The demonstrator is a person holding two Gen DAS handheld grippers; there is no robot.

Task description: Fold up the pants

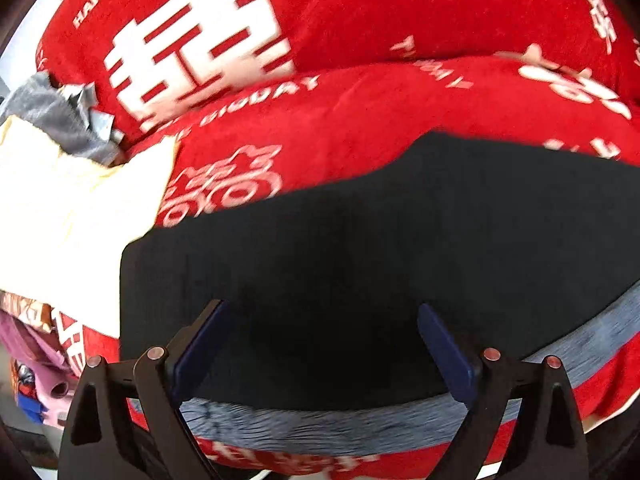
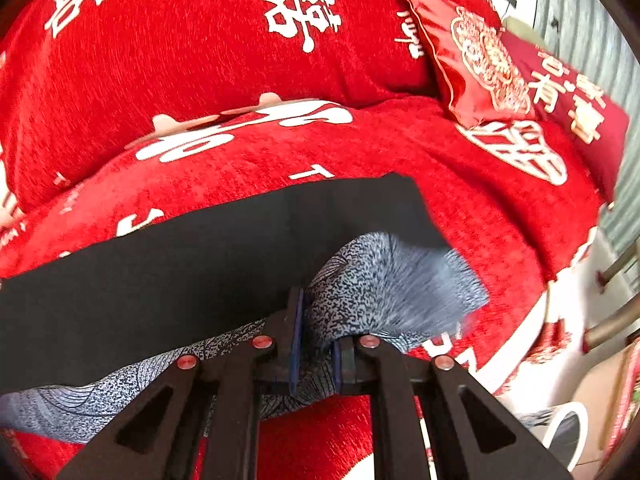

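Red bedding [image 1: 400, 12] printed with white characters covers the whole surface. On it, the black pants [image 1: 340, 248] lie spread flat, their grey patterned waistband [image 1: 320, 424] along the near edge. Above the pants, the left gripper [image 1: 324, 348] hangs spread wide, holding nothing. The right gripper [image 2: 316, 350] is clamped on the waistband's lifted corner.

A home bedroom: red wedding-print bedspread [image 2: 200, 60] and matching pillows [image 2: 472, 60].
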